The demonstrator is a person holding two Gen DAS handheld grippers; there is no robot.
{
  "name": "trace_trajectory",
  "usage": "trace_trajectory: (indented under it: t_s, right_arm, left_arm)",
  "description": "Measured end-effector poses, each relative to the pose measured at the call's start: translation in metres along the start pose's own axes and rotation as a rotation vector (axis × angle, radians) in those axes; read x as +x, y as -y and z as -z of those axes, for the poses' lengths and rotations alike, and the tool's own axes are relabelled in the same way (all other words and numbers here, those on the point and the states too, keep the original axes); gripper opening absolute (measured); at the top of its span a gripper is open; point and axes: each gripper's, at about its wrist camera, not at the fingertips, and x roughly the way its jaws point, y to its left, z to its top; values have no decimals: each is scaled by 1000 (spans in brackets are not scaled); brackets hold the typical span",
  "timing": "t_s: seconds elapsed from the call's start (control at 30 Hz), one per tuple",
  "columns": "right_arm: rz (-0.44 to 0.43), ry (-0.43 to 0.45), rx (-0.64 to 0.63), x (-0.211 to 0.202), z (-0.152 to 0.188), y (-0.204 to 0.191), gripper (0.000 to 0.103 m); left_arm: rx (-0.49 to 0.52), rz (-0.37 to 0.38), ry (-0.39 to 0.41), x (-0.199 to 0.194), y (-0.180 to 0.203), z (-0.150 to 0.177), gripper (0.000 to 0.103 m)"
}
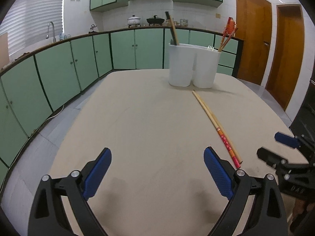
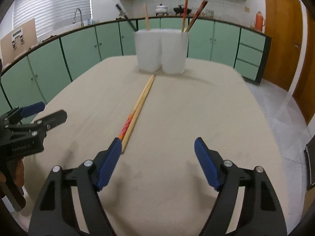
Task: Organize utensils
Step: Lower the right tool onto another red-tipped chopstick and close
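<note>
A pair of chopsticks (image 2: 137, 111) lies on the beige table (image 2: 196, 102), running from centre frame toward the white utensil holder (image 2: 161, 51) at upper centre. The right gripper (image 2: 157, 147) is spread wide with nothing between its fingers; its left pad (image 2: 110, 163) is just beside the chopsticks' near end. The left gripper (image 2: 45, 111) shows at left.

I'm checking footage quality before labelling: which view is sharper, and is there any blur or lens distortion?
Left wrist view: sharp on the white utensil holder and the chopsticks; fisheye bends the counter line. Right wrist view: softer, with the holder smeared and the table edge ghosted by motion blur; same barrel distortion, dark corners in both.
</note>
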Motion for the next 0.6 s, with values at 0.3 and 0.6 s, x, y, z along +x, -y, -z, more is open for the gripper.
trace_trajectory:
  t_s: [0.3,0.6]
  right_arm:
    - [21,-31,-20,8,5,-19,63]
    - [64,-68,-49,17,6,-24,63]
  left_arm:
    - [-6,-5,8,-5,-11,4,93]
    - [-23,1,12,-5,-15,5,93]
